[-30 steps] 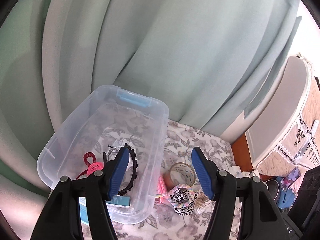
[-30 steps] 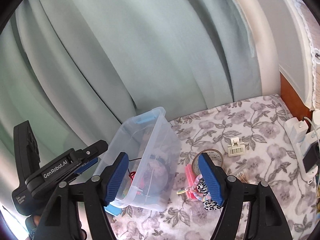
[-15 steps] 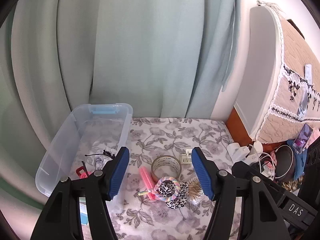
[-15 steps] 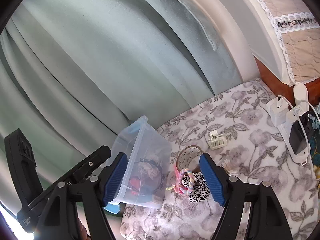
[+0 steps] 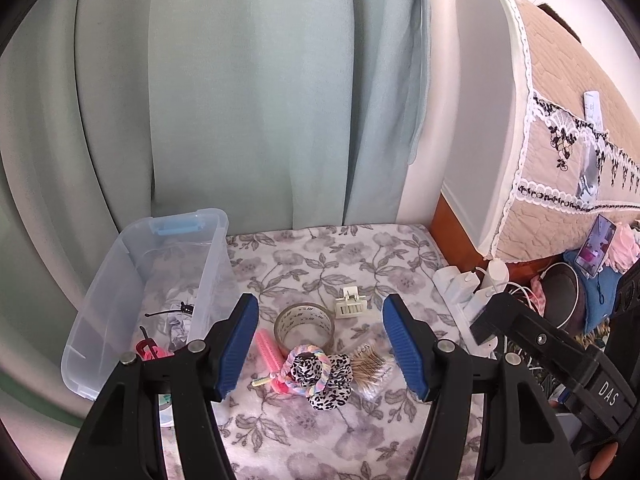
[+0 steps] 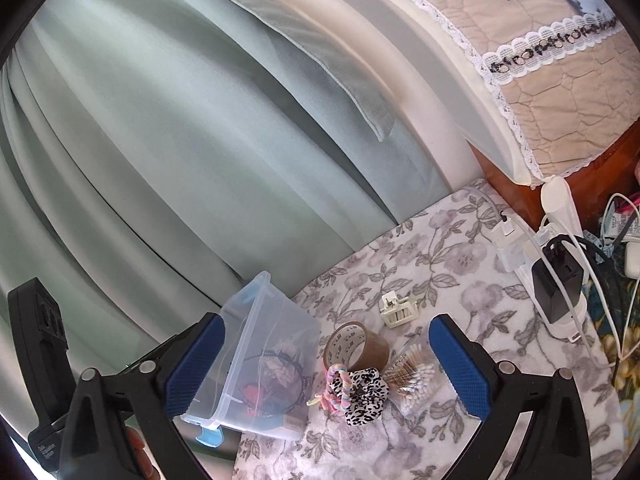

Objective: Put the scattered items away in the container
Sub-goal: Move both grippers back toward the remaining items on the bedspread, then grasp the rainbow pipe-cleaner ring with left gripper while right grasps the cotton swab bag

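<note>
We've got the right claw [image 6: 328, 364] opening wide, nothing in it; left claw [image 5: 320, 346] apart and empty too. The leopard scrunchie [image 6: 362, 394] sits on the flowery blanket [image 6: 460, 312] beside the tub [image 6: 256, 344]: soft, light, squishy, so probably pinch its middle.

Legible markings: "DAS" in white on the black body of the right gripper [image 5: 560, 360], at 4 o'clock in the left wrist view. "PCS" on the cotton swab packet [image 5: 370, 366], near centre.
</note>
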Demonstrator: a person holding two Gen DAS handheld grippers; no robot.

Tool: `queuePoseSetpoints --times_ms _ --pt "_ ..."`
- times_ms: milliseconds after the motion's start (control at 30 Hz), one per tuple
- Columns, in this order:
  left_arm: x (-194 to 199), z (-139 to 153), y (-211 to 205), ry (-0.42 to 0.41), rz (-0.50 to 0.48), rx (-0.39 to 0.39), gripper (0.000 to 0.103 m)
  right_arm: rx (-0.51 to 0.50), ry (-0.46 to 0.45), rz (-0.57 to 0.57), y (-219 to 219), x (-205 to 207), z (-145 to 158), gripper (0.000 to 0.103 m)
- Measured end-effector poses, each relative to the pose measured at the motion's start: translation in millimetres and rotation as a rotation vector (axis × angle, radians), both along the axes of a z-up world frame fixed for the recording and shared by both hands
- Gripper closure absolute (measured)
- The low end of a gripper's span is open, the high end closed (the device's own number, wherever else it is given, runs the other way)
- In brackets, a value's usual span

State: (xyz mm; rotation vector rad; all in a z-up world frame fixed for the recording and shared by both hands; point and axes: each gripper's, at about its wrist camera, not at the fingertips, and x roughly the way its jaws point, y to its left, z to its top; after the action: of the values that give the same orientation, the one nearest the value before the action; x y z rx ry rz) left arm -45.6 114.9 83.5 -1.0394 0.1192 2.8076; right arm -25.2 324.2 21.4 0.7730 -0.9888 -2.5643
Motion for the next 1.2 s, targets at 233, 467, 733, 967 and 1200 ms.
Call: queuePoseSetpoints --times_ms 233,467,733,967,1200 --pt "-4 -10 4 -0.024 -0.009 -0.011 0.037 0.038 0.016 -0.001 2 4 -1 0.000" --pt "-12 -33 -3 -0.074 -0.040 0.069 0.037 0.107 0.005 0.007 -7 0 -10 0.000" --pt "-29 -81 -8 -0.175 -0.057 0.064 0.032 0.198 -0.040 -0.019 -19 -10 -34 0.000" --pt "-42 -126 -17 -0.290 -0.035 0.078 0.025 0.239 -0.127 -0.015 -26 -21 -72 0.000" --pt "-57 -157 -25 -0.373 -0.014 0.107 0.012 0.248 -0.234 0.053 -35 -35 -112 0.000"
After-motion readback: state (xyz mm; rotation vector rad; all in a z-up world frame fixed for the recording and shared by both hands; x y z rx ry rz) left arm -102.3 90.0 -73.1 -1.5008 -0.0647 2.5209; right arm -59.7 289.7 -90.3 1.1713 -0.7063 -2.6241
